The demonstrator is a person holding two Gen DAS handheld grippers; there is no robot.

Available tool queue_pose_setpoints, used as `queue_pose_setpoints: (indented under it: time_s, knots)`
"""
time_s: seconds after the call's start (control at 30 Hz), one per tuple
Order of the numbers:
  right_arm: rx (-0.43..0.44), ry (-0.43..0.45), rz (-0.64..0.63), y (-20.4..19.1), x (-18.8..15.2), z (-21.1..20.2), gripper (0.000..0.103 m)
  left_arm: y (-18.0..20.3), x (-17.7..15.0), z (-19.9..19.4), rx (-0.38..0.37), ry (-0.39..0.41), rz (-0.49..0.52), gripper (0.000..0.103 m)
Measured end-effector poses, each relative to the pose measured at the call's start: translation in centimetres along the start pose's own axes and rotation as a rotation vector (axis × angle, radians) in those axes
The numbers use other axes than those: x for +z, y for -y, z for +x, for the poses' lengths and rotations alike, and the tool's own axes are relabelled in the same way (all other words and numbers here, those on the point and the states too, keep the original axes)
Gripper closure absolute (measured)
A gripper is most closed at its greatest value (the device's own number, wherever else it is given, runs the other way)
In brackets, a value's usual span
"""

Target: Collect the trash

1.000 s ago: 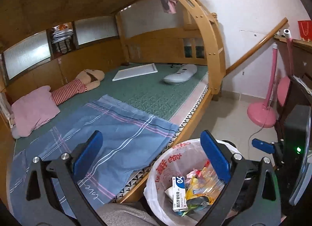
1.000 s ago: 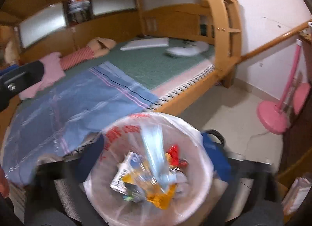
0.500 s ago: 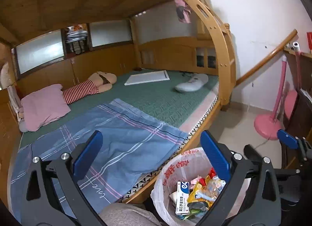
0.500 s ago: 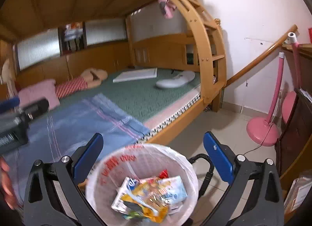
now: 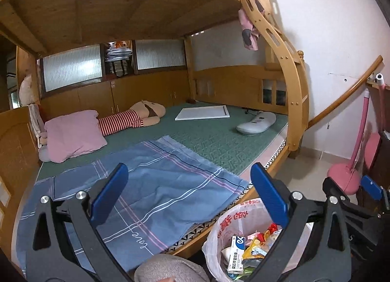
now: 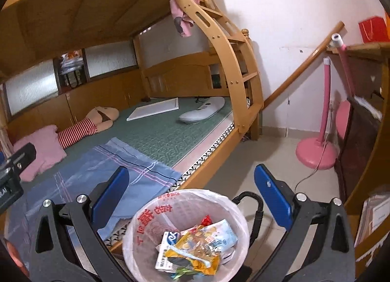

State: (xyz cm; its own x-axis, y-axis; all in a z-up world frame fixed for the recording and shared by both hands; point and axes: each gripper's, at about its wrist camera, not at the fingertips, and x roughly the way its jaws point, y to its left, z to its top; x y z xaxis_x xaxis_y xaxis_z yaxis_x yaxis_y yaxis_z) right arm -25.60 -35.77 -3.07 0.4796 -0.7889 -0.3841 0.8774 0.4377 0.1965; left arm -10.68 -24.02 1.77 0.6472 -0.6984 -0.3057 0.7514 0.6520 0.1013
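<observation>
A: At six o'clock in the left wrist view, left claw (image 5: 186,185) spread wide, empty, over the blue sheet (image 5: 151,192) on the bed (image 5: 219,140). Lined trash bin (image 5: 226,223) at five o'clock, beside the bed rail, already loaded with wrappers and a medicine box (image 5: 236,252).

B: Any loose trash on the bed?

A: None plain to see. Only a pink pillow (image 5: 73,133), a striped doll (image 5: 131,118), a white board (image 5: 202,113).

B: And from the right wrist view?

A: Right claw (image 6: 191,194) parted too, gripping nothing, poised straight above the bin (image 6: 151,218) at six o'clock. Trash (image 6: 195,243) heaped inside.

B: Risks?

A: Likely snagging the thin liner on a finger and tipping the bin; possibly mistaking bedding for rubbish. Also a cable (image 6: 314,170) at four o'clock from the pink fan base (image 6: 316,150), easy to catch.
</observation>
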Motion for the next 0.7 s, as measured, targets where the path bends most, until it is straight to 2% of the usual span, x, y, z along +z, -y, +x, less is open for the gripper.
queue_pose_setpoints:
  time_s: [0.07, 0.17, 0.2, 0.3, 0.33, 0.4, 0.7]
  knots:
    - [0.007, -0.001, 0.013, 0.1, -0.2, -0.4, 0.003, -0.1, 0.0, -0.2, -0.014, 0.003, -0.002, 0.003]
    - [0.000, 0.010, 0.002, 0.0, -0.1, -0.8, 0.003, 0.5, 0.0, -0.5, 0.008, 0.004, 0.037, 0.003]
    - [-0.005, 0.018, -0.001, -0.1, -0.2, -1.0, 0.003, 0.7, 0.0, -0.5, 0.027, 0.000, 0.054, 0.003]
    - [-0.009, 0.034, -0.015, -0.4, 0.0, -1.5, 0.003, 1.5, -0.2, -1.0, 0.162, 0.020, 0.107, 0.003]
    - [-0.011, 0.042, -0.019, -0.4, 0.1, -1.7, 0.003, 1.6, -0.3, -1.2, 0.159, 0.029, 0.115, 0.003]
    - [-0.009, 0.057, -0.028, -0.6, 0.2, -2.0, 0.003, 1.3, -0.2, -1.2, 0.078, -0.002, 0.088, 0.003]
    - [-0.011, 0.058, -0.049, -1.1, 0.2, -2.3, 0.003, -0.4, -0.1, -0.9, -0.099, -0.035, -0.008, 0.003]
